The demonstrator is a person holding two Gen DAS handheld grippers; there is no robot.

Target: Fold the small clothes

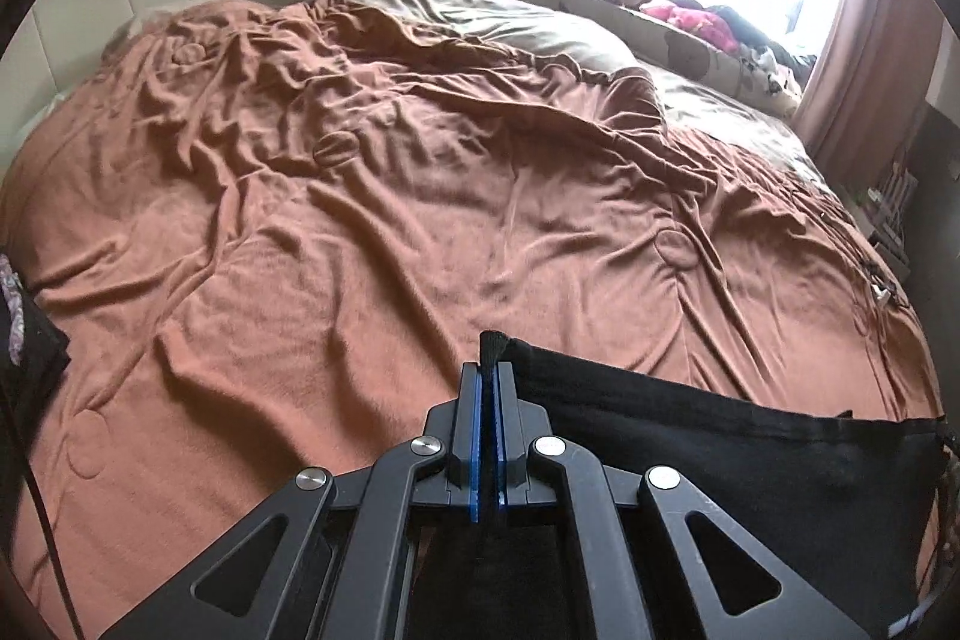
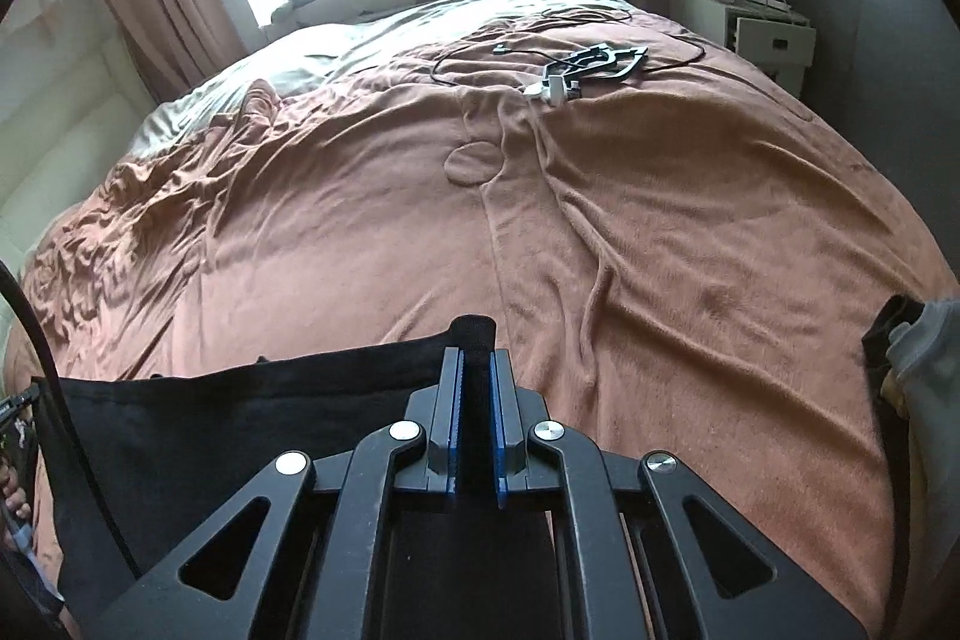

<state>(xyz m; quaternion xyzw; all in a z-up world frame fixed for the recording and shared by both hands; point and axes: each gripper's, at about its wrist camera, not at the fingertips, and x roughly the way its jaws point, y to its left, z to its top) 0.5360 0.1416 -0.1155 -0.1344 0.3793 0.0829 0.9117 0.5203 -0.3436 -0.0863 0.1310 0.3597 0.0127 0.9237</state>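
1. Your left gripper point(image 1: 487, 370) is clamped on one corner of the black cloth point(image 1: 750, 460); a tuft of fabric sticks out past the blue pads point(image 1: 475, 436).
2. Your right gripper point(image 2: 475, 358) is pinched tight on the other corner of the same cloth point(image 2: 240, 430), with a thicker fold bunched between its pads point(image 2: 498, 430).
3. The cloth hangs stretched between your two grippers, its top edge running fairly straight from one to the other, above the near part of the bed.
4. The bed is covered by a wrinkled brown blanket point(image 1: 360, 220), with a paler sheet point(image 1: 510, 16) showing at the far end by the window.
5. In your right view, a cable point(image 2: 600, 58) and a small white plug point(image 2: 555, 91) lie on the blanket, well away from the cloth.
6. At the right edge of that view you can see a grey garment point(image 2: 930, 364); at the left edge of your left view, a dark pile point(image 1: 24, 340) sits on the blanket.
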